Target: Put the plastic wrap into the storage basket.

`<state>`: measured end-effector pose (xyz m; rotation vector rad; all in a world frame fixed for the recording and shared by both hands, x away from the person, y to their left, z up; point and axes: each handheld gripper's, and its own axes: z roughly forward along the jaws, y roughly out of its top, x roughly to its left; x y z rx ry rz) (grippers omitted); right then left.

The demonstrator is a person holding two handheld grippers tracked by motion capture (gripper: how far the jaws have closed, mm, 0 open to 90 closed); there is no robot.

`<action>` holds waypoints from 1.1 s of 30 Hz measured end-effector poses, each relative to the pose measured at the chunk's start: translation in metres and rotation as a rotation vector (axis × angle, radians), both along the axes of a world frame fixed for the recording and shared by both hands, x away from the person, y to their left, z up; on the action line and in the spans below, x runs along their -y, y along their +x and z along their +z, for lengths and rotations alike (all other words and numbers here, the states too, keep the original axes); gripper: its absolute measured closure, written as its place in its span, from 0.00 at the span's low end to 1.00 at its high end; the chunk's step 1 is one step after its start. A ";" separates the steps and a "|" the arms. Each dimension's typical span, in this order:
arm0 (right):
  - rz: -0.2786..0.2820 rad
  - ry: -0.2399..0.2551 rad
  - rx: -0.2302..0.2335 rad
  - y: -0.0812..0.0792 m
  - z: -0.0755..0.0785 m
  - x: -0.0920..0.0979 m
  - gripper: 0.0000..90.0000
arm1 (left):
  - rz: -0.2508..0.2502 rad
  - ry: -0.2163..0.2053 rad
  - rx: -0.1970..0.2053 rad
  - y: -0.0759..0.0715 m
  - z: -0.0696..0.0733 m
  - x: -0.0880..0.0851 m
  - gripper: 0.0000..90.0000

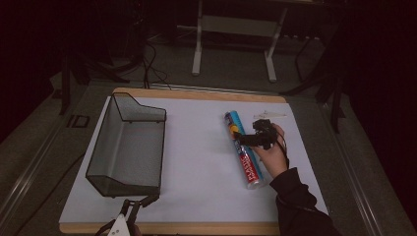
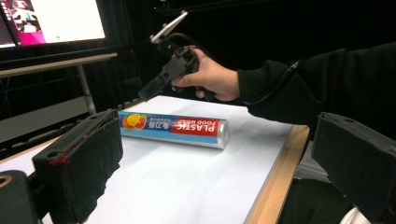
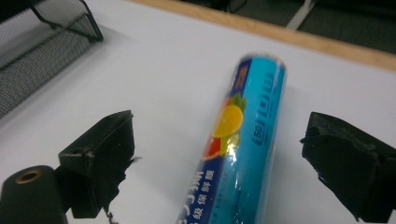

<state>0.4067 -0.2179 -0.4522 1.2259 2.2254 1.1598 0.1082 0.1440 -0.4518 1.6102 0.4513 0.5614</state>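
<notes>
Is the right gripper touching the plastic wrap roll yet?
Apart. The right gripper view shows the right gripper open, white table on both sides between its jaws and the plastic wrap roll; the left gripper view shows it above.

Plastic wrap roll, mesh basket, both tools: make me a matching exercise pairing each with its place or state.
Things:
1. plastic wrap roll
2. mesh basket
3. right tool
4. left tool

Places or states:
A. at the table's near edge, just short of the basket
B. lying flat on the white sheet, on the right side
C. standing empty on the left side
D. above the roll, open, one jaw to each side of it

Pairs: 1-B, 2-C, 3-D, 4-A
</notes>
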 end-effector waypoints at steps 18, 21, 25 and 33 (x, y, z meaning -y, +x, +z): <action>-0.082 -0.079 -0.284 0.030 -0.042 -0.005 0.17 | -0.012 0.007 0.000 0.000 0.000 0.000 0.03; -0.084 -0.109 -0.370 0.031 -0.050 -0.007 0.22 | -0.013 0.007 0.000 0.000 0.000 0.000 0.03; -0.099 -0.118 -0.408 0.033 -0.051 -0.008 0.24 | -0.015 0.010 -0.001 0.000 -0.001 0.001 0.03; -0.133 -0.182 -0.525 0.041 -0.050 -0.022 0.30 | -0.019 0.012 -0.002 0.000 -0.001 0.001 0.03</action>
